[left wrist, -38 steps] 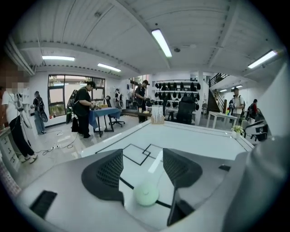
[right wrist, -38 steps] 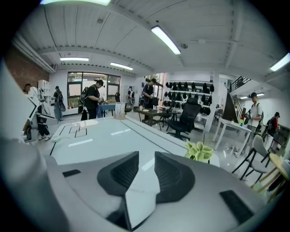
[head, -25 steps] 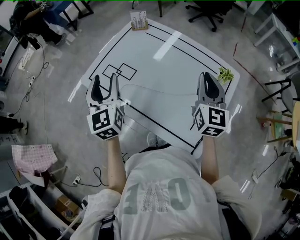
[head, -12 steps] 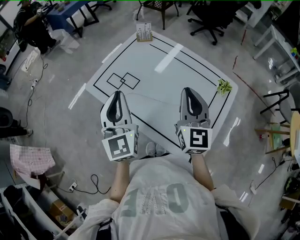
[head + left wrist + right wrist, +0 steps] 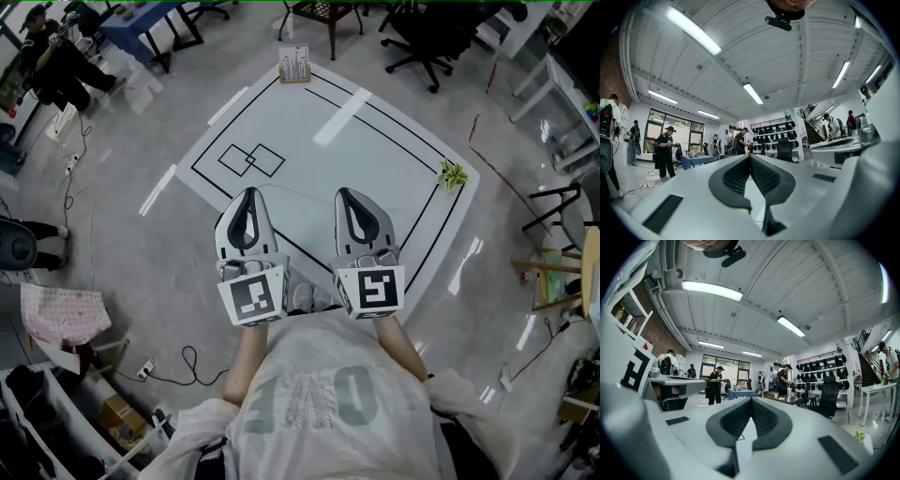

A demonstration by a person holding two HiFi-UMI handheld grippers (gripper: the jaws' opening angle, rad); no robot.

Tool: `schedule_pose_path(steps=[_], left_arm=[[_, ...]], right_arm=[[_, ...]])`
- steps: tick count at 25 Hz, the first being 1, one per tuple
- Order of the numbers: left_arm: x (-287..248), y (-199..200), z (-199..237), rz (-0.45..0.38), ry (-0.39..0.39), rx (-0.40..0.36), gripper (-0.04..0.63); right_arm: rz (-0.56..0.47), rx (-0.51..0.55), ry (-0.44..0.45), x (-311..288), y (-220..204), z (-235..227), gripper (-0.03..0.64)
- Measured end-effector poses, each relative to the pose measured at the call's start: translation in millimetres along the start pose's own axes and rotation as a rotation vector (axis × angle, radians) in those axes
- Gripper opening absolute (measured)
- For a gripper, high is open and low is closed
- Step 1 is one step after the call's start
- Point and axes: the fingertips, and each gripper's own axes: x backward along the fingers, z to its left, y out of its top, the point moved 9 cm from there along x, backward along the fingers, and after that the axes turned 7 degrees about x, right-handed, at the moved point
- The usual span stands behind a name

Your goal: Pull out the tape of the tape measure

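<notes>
2 grey-and-white two-jaw claws show in the head view: the left claw (image 5: 248,195) and the right claw (image 5: 347,195). Each carries 1 white cube with black square markers, 2 in all: the left cube (image 5: 254,296) and the right cube (image 5: 371,290). There is 1 white rectangular surface (image 5: 375,141) marked with black lines. On it are 2 overlapping black square outlines (image 5: 251,160), 1 small green leafy plant (image 5: 451,174) and 1 small wooden stand holding a white card (image 5: 293,65).
</notes>
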Motion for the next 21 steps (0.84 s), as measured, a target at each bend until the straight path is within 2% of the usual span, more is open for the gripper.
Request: schedule_pose_path(steps=[7,21], left_arm=[[0,0,4,0.003,0.011,0.001,0.028],[-4,0,-6,-0.012,-0.013,-0.004,0.028]], right_arm=[[0.006,-0.013,0.009,-1,-1,-1,0.029],[0.012,-0.023,0.004,0,-5,-3,0.029]])
